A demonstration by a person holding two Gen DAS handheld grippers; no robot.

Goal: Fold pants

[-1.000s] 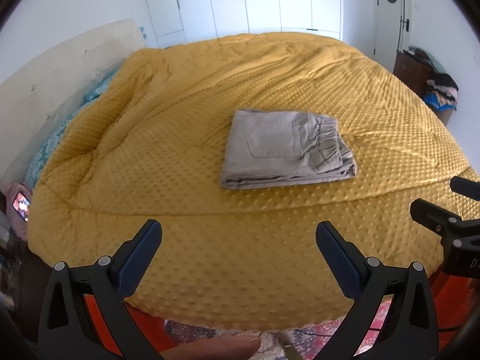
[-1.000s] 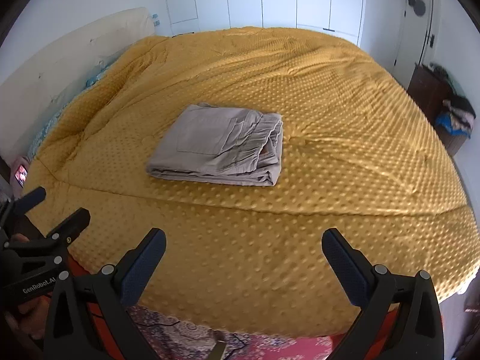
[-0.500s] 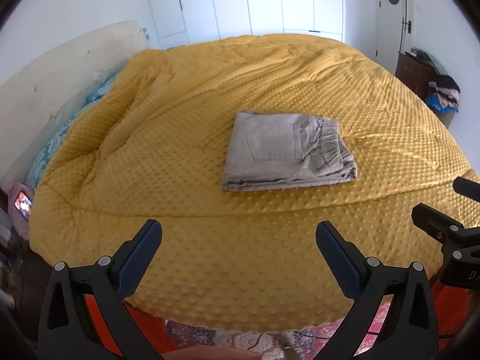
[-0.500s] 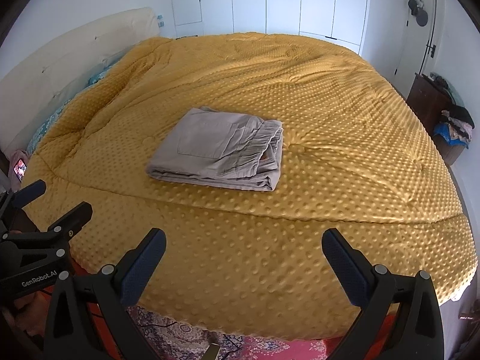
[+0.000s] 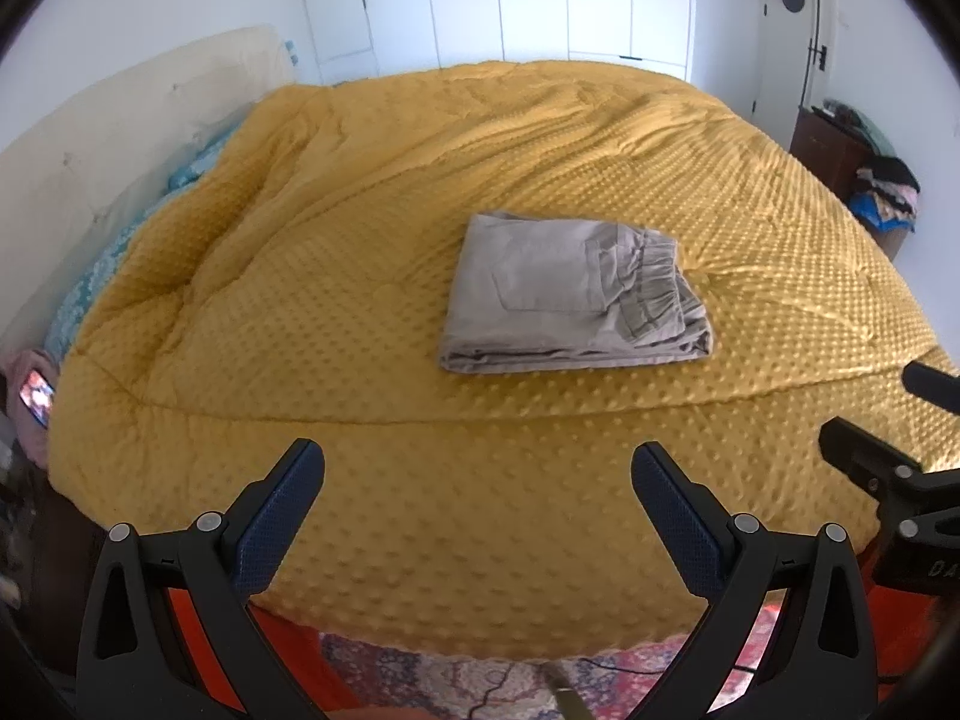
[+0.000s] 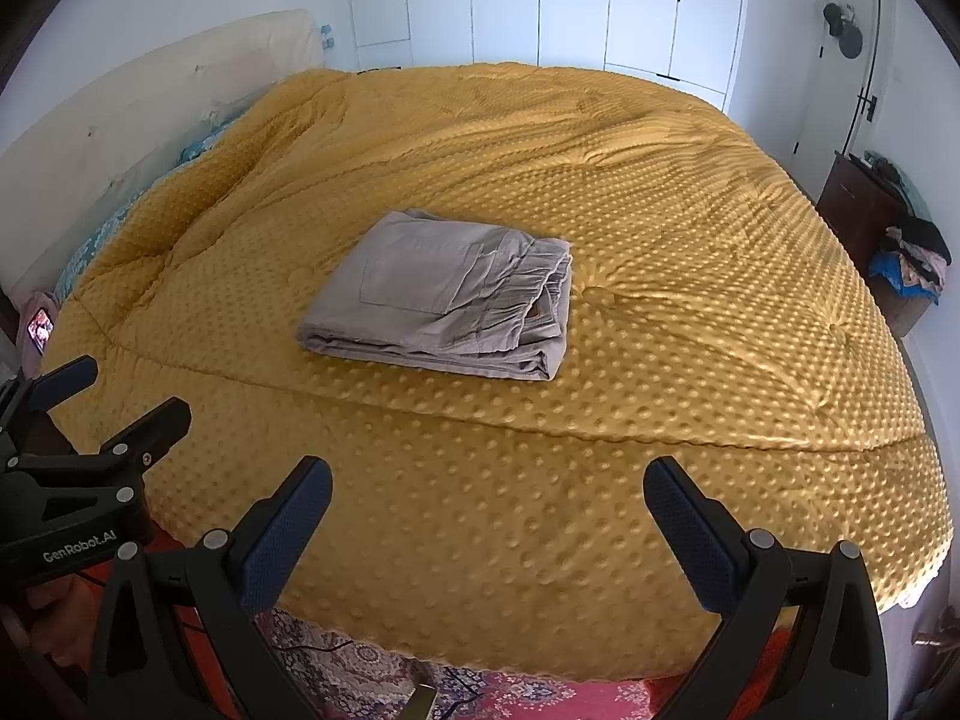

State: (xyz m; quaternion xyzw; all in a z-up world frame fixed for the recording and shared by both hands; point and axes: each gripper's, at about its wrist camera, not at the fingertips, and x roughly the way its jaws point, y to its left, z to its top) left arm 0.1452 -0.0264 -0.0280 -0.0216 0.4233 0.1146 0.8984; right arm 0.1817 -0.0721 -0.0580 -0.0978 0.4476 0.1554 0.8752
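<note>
A mustard dimpled bedspread (image 5: pixel 372 312) is covering the bed in a white-walled bedroom, white wardrobe doors (image 6: pixel 576 6) standing behind it; the grey pants (image 5: pixel 570 294) are lying folded in a flat rectangle near its middle; the left gripper (image 5: pixel 477 480) is hovering at the near edge, jaws wide and holding nothing; the right gripper (image 6: pixel 487 498) is hanging beside it, likewise wide and empty, well apart from the pants.
</note>
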